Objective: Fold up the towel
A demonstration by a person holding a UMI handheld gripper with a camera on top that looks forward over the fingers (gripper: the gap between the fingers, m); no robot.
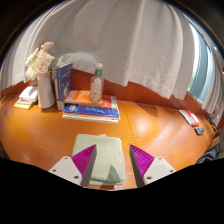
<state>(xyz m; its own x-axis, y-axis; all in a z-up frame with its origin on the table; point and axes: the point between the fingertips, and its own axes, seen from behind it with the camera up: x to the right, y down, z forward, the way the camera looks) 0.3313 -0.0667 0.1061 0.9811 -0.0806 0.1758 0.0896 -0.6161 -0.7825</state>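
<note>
Both tongs (107, 160) fingers flanking towel (103, 158)

A single wide-angle camera rides on the hand-held gripper (111, 163) and looks forward along its two fingers with magenta pads (84, 157), which show at the base of the view. It sits above the glossy orange-brown wooden table (150, 125), tilted down at it, and faces the white curtain (125, 45) behind. The folded pale green cloth towel (104, 157) lies closest, between the fingers; the clear bottle (97, 83) stands well beyond.
</note>
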